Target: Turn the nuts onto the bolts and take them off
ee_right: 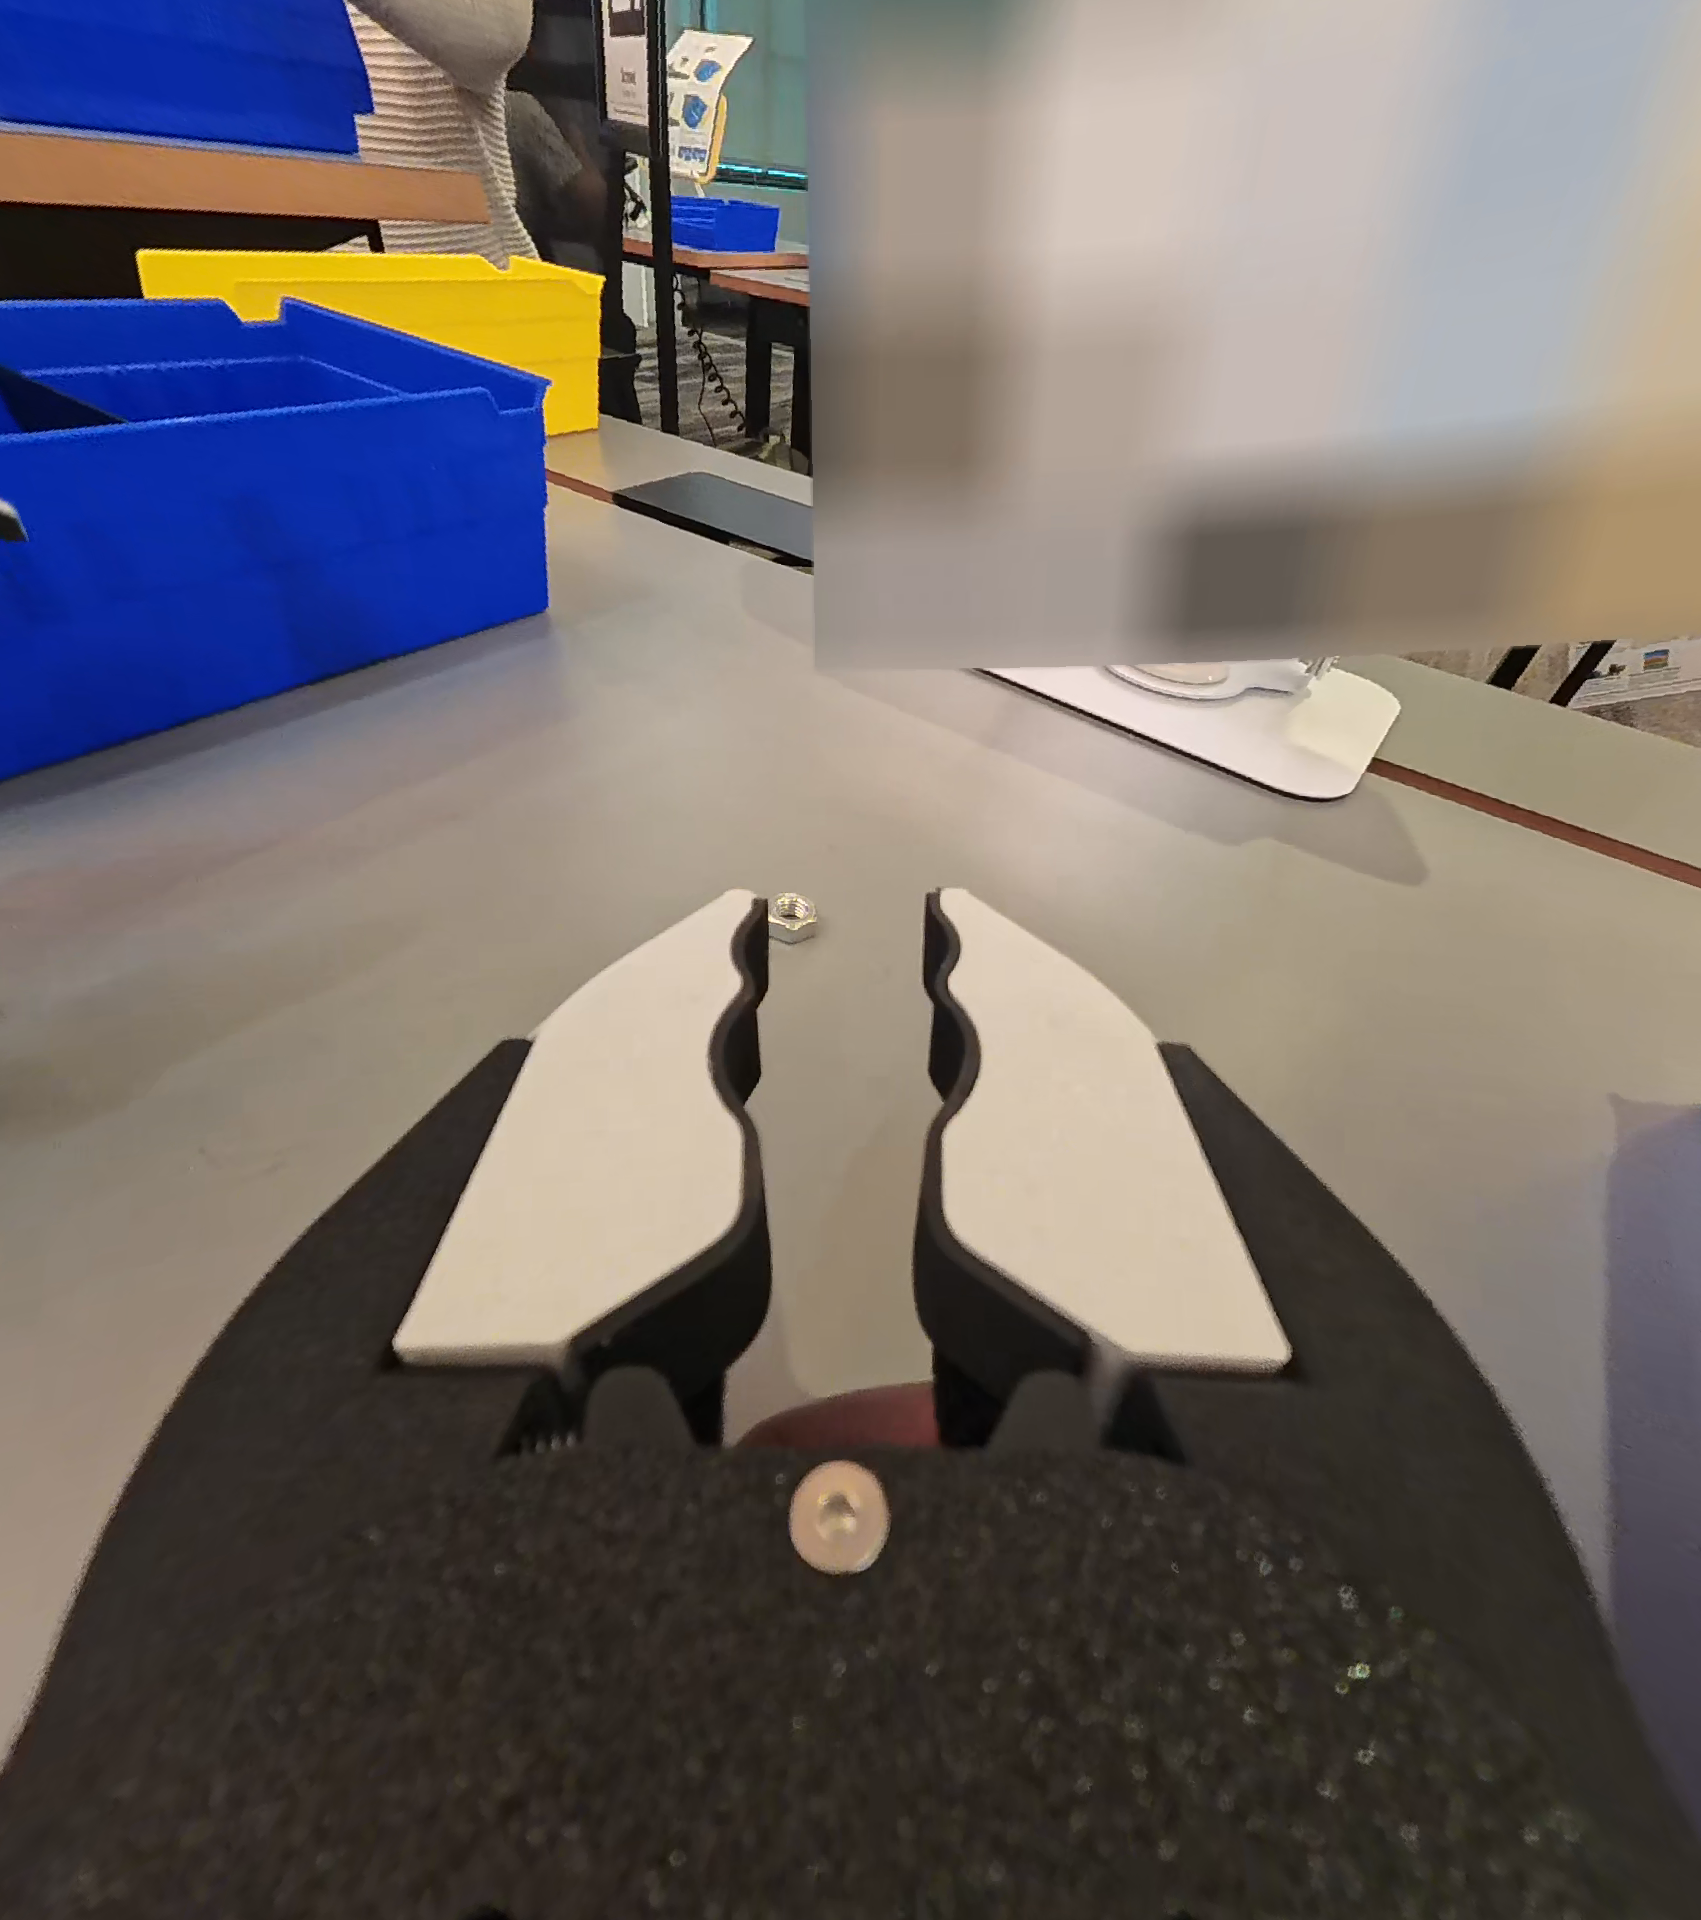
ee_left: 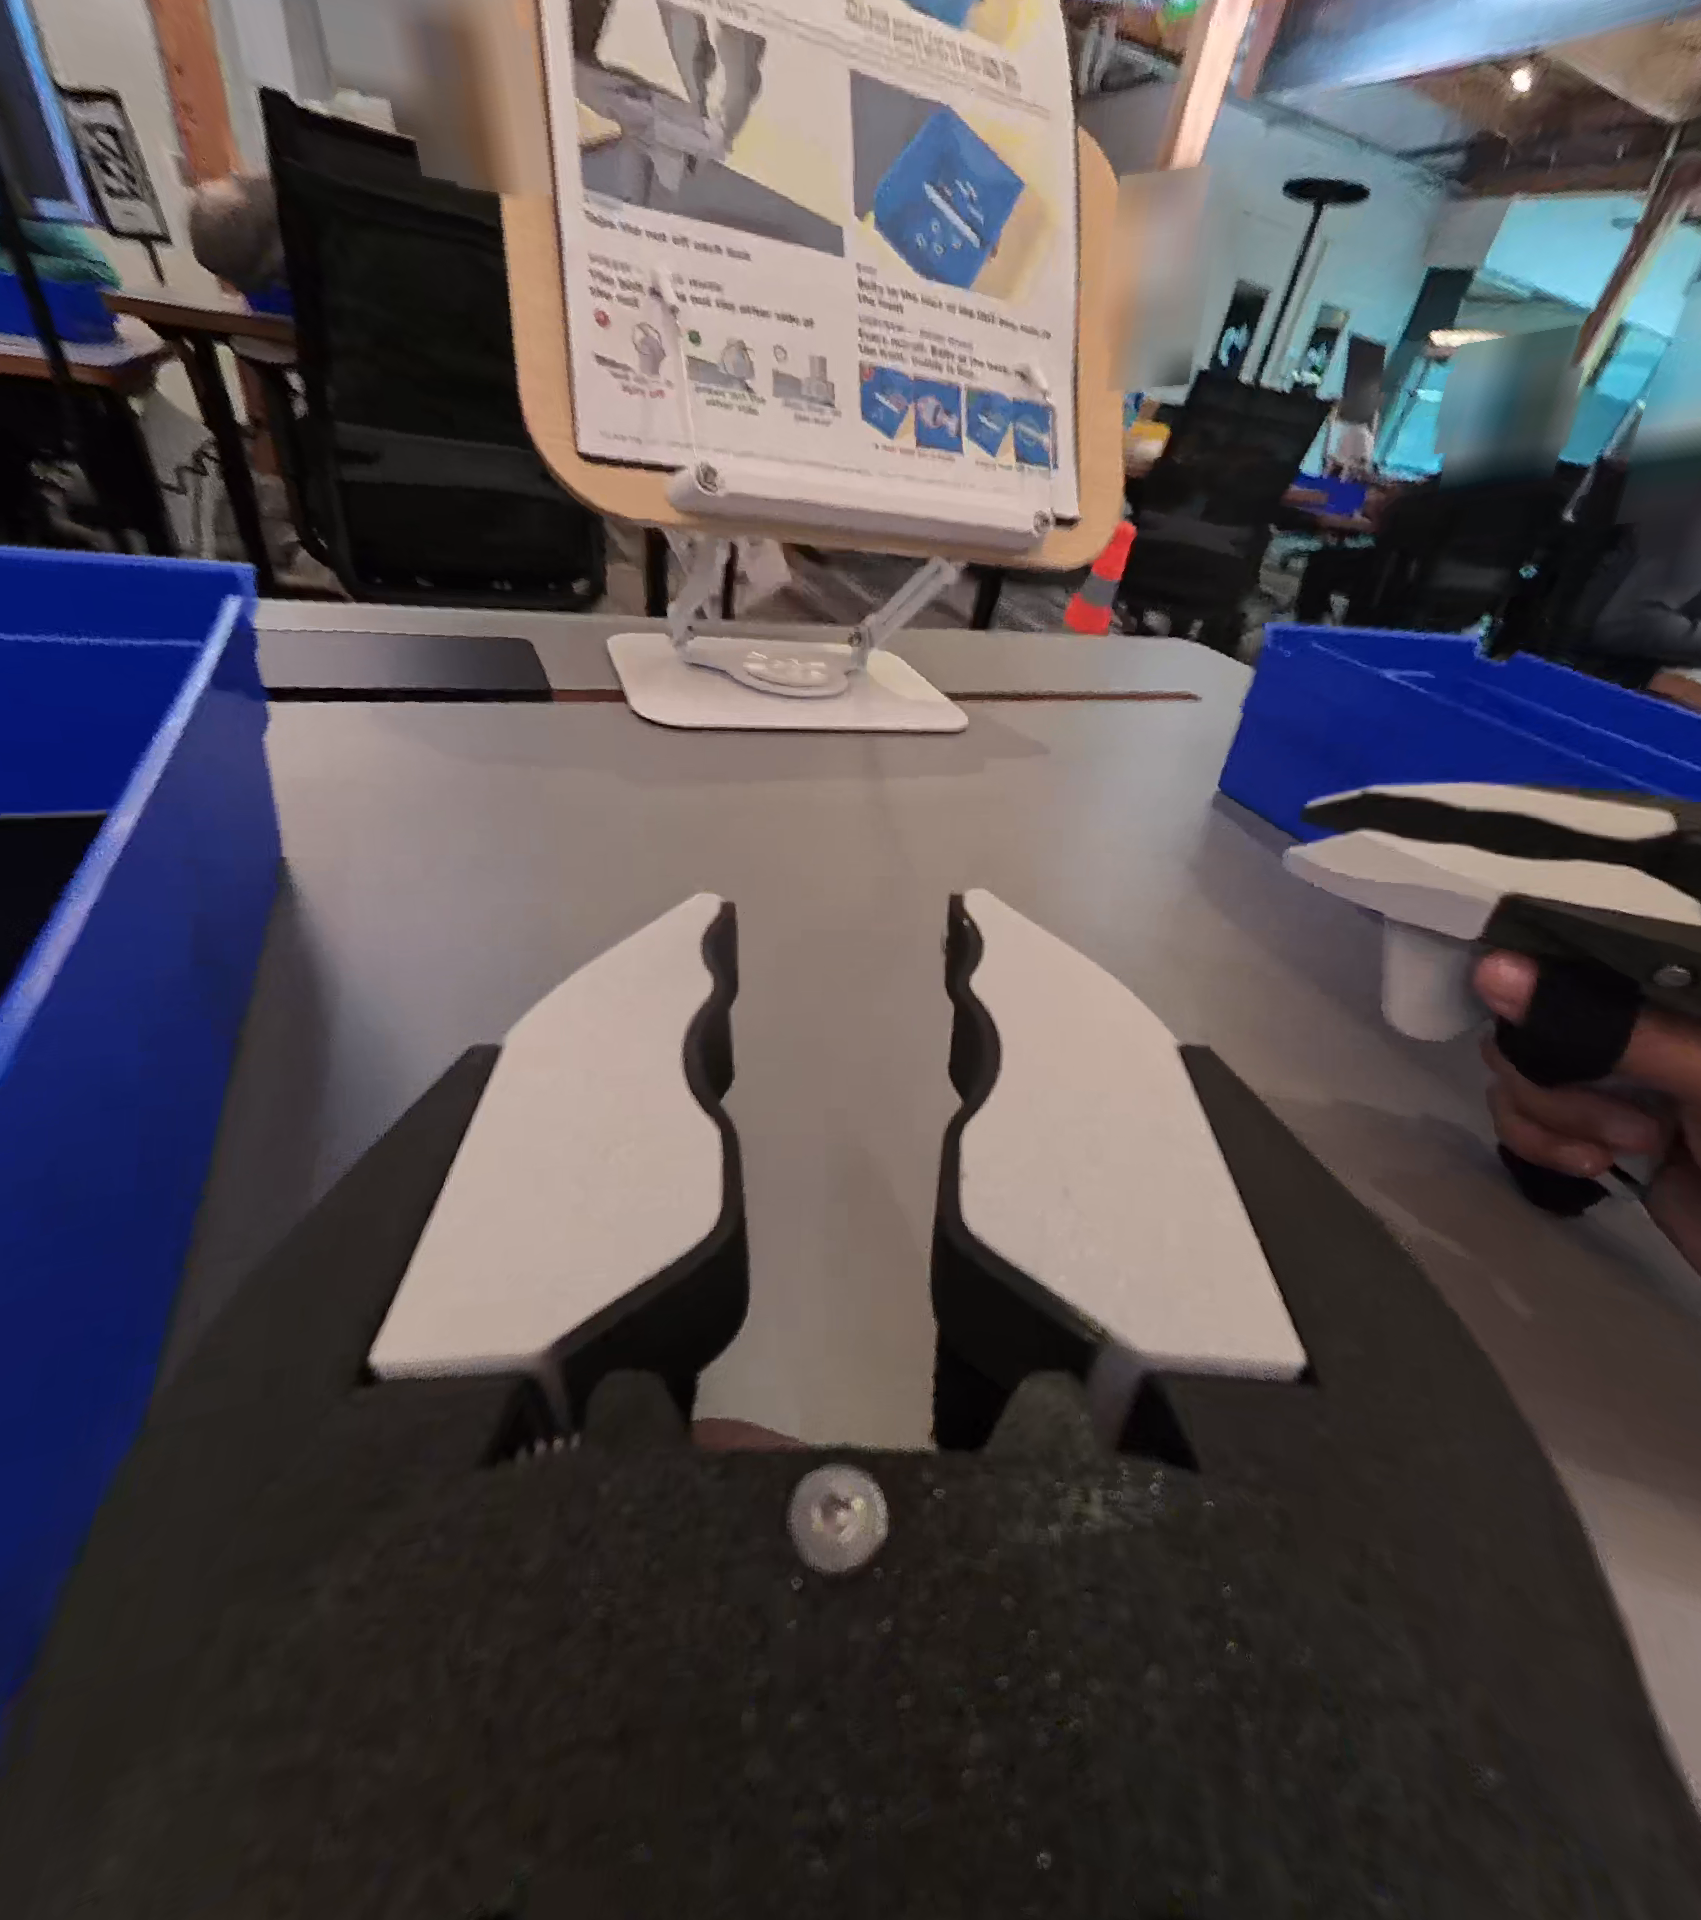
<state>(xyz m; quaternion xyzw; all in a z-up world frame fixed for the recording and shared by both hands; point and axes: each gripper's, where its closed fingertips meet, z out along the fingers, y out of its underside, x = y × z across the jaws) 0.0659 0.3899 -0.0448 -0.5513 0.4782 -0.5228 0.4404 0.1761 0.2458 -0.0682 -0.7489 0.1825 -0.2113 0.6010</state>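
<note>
A small silver hex nut (ee_right: pixel 795 918) lies flat on the grey table (ee_right: pixel 410 987), just ahead of my right gripper (ee_right: pixel 841 906) and close to the tip of its left finger. The right gripper is open and empty, low over the table. My left gripper (ee_left: pixel 841 909) is open and empty too, over bare table. The right gripper also shows in the left wrist view (ee_left: pixel 1345 836), held by a hand at the right edge. No bolt is in view.
A blue bin (ee_left: pixel 77 935) stands close at my left; it also shows in the right wrist view (ee_right: pixel 222 551) with a yellow bin (ee_right: pixel 430 312) behind. Another blue bin (ee_left: pixel 1448 717) is at the right. A white stand (ee_left: pixel 794 686) holding an instruction sheet (ee_left: pixel 815 239) is at the table's far edge. My right gripper is the nearer one to the small silver hex nut (ee_right: pixel 795 918): about 12 cm, against 20 cm.
</note>
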